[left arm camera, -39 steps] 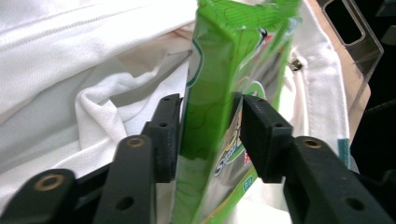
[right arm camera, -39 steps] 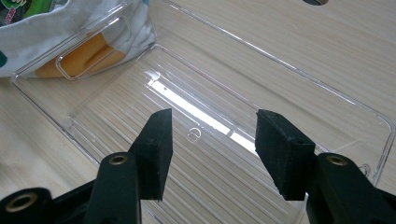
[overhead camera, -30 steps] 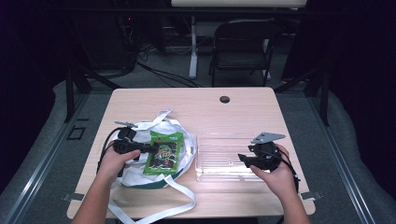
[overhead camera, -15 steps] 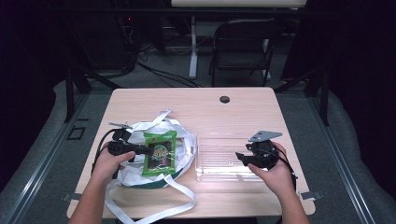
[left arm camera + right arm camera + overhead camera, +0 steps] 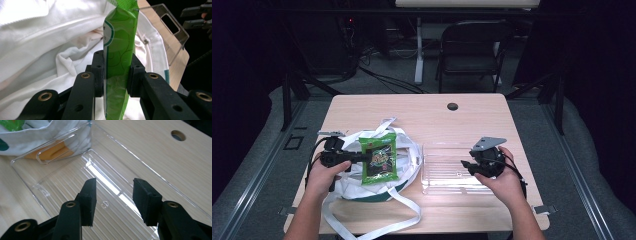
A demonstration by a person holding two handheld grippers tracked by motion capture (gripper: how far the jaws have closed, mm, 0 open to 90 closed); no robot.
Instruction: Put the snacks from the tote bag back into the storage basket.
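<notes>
Jaws of the left gripper (image 5: pixel 116 75) pinch a green packet (image 5: pixel 120 50), holding it above the white bag (image 5: pixel 362 180). Right of the bag lies a clear tray (image 5: pixel 447 172) on the table (image 5: pixel 422 110). Over that tray, the right gripper (image 5: pixel 114 195) hovers, jaws parted and empty.

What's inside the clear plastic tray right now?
The clear plastic tray holds nothing; its ribbed floor shows bare, with the open right gripper above it. The green snack packet is pinched in the left gripper above the white bag.
</notes>
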